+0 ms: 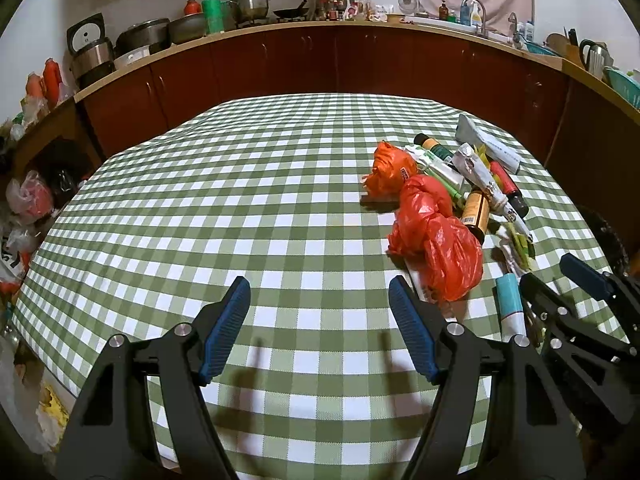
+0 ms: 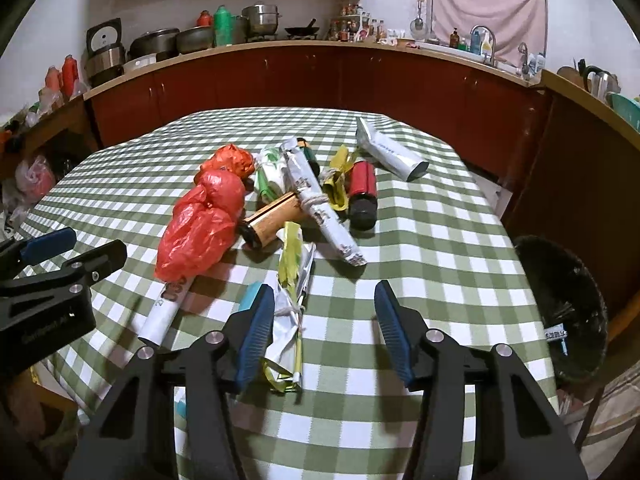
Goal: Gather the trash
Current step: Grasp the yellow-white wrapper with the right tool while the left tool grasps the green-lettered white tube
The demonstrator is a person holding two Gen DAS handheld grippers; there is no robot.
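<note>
Left gripper point(image 1: 318, 320): tilted down over bare checked cloth, jaws spread wide, nothing between the ribbed blue pads point(image 1: 224, 332).
Right gripper point(image 2: 320, 332): tilted down too, jaws apart, only cloth between them; outer face of its left finger point(image 2: 256, 332) sits against a crumpled foil-and-yellow wrapper point(image 2: 290, 320), not gripped.
Tablecloth point(image 2: 420, 240): green-and-white gingham, woven, flat.
Near trash: white paper roll with red print point(image 2: 166, 308), partly under a crinkled red plastic bag point(image 2: 200, 228); light-blue tube point(image 1: 509, 300) beside the left finger.
Mid pile: trash sits at the table's middle, just ahead of the right gripper. Amber bottle point(image 2: 274, 220) on its side, long printed foil tube point(image 2: 320, 208) lying across it, dark bottle with red label point(image 2: 362, 196), green-and-white wrapper point(image 2: 270, 178).
Far pile: smaller orange bag point(image 2: 230, 160), grey flattened tube point(image 2: 394, 154) lying apart from the rest.
Bin point(image 2: 560, 308): black woven basket off the table's right edge.
Background: dark red cabinets point(image 1: 320, 60), pots on the counter.
</note>
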